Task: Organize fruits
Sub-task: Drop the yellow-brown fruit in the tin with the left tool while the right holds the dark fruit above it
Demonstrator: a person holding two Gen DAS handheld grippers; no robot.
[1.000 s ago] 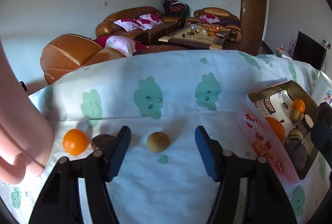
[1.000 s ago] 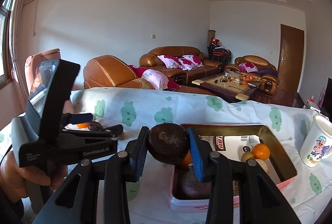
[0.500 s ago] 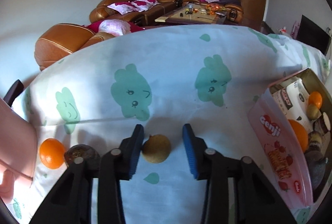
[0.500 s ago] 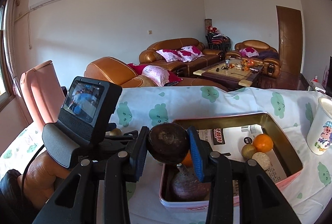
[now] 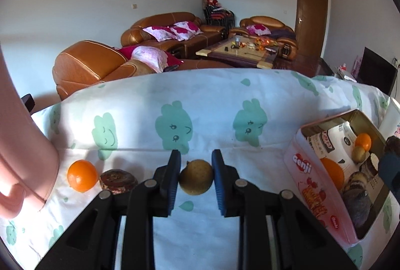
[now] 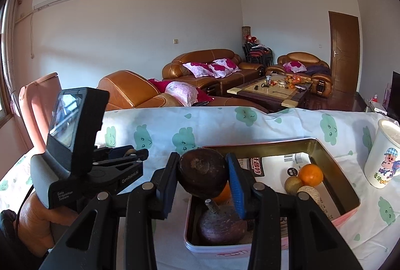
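Left tool (image 5: pixel 195 176) clamped on one brown fruit (image 5: pixel 196 177) at bench near edge; beside it one orange (image 5: pixel 82 176), one dark fruit (image 5: pixel 118 181). Right tool (image 6: pixel 203 177) gripping one dark round fruit (image 6: pixel 202 176) above tin (image 6: pixel 332 165); contents partly hidden.

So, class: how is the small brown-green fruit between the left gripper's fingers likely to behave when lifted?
The small brown-green fruit looks round, so it would probably roll if released. It seems firm and light, keeping its shape between the left gripper pads. Contact is only at two sides, so it might slip.
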